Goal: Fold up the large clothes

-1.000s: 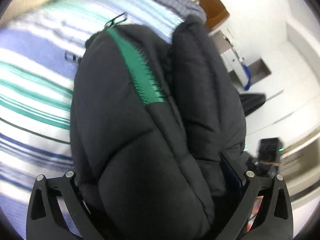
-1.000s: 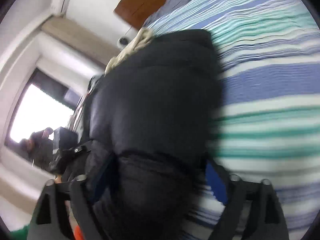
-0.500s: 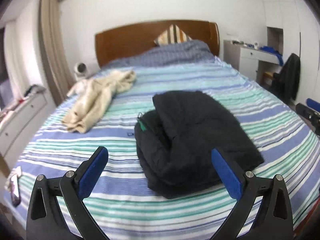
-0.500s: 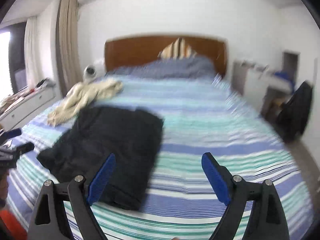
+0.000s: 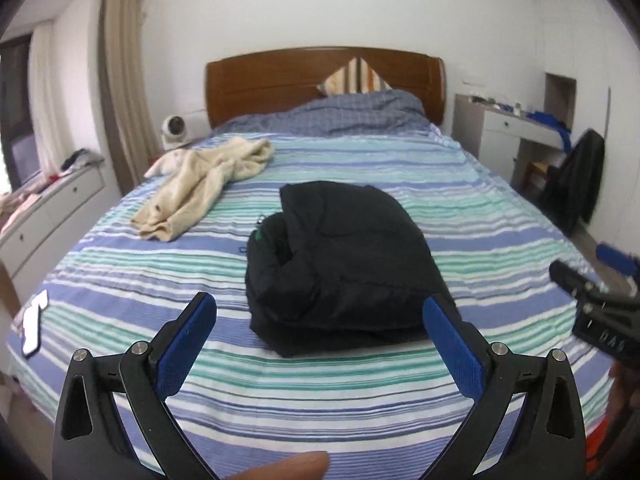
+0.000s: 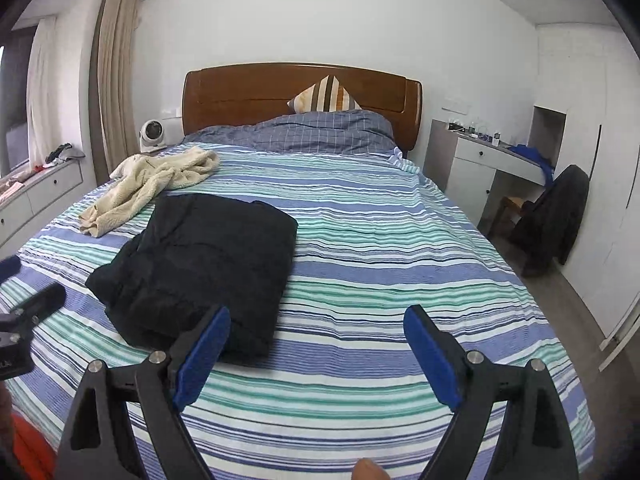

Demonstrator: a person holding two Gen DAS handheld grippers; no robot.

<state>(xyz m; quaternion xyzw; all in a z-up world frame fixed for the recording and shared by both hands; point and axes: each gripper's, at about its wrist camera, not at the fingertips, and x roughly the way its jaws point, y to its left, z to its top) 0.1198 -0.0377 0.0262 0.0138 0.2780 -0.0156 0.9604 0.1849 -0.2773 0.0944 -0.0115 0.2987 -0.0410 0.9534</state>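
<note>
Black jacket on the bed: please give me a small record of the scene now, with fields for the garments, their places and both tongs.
folded garment: black jacket, folded into a bundle, lying on the striped bed
unfolded garment: cream garment, crumpled, beyond the jacket toward the headboard
contact between garments: cannot tell
left tongs: open, holding nothing
right tongs: open, holding nothing
pillow: striped, against the headboard

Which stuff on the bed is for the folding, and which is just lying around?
For the folding:
- black jacket, folded
- cream garment, crumpled, probably next

Just lying around:
- striped pillow
- blue duvet
- small fan
- dark coat on the chair
</note>
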